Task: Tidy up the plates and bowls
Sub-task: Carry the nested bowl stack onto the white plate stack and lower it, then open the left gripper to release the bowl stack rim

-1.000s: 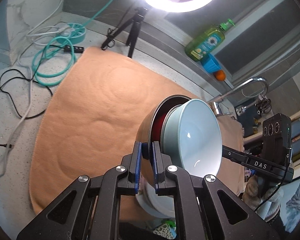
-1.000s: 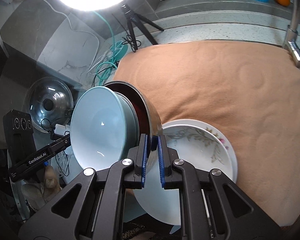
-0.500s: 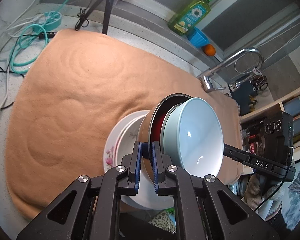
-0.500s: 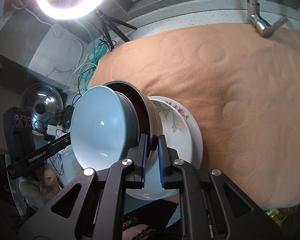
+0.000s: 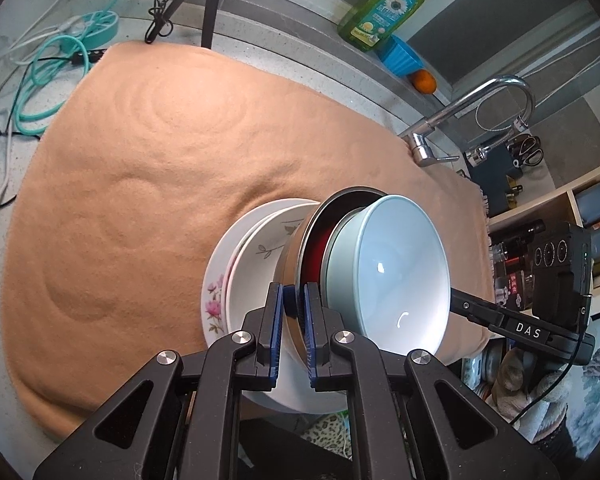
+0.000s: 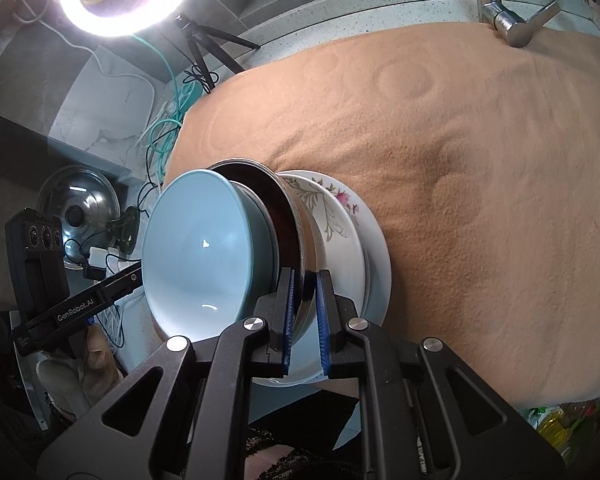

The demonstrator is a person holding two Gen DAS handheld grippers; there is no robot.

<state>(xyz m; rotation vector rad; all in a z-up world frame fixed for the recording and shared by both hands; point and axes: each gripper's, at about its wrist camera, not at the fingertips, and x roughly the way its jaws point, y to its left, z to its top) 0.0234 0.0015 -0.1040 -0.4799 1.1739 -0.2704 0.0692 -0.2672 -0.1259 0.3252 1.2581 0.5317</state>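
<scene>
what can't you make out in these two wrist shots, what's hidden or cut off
- Left wrist view: the base of the metal bowl and whether it rests on the floral plates; the left claw and the light blue bowl cover it.
- Right wrist view: how many plates are stacked; the bowls and the right claw hide their middle.
- Both views: the near edge of the brown cloth, cut off behind the claw bodies.

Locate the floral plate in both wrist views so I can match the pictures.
Left wrist: floral plate sits lower centre, just left of the steel bowl and the left tongs.
Right wrist: floral plate sits centre, just right of the steel bowl.
Shared landmark: the faucet, at the right in both views.
</scene>
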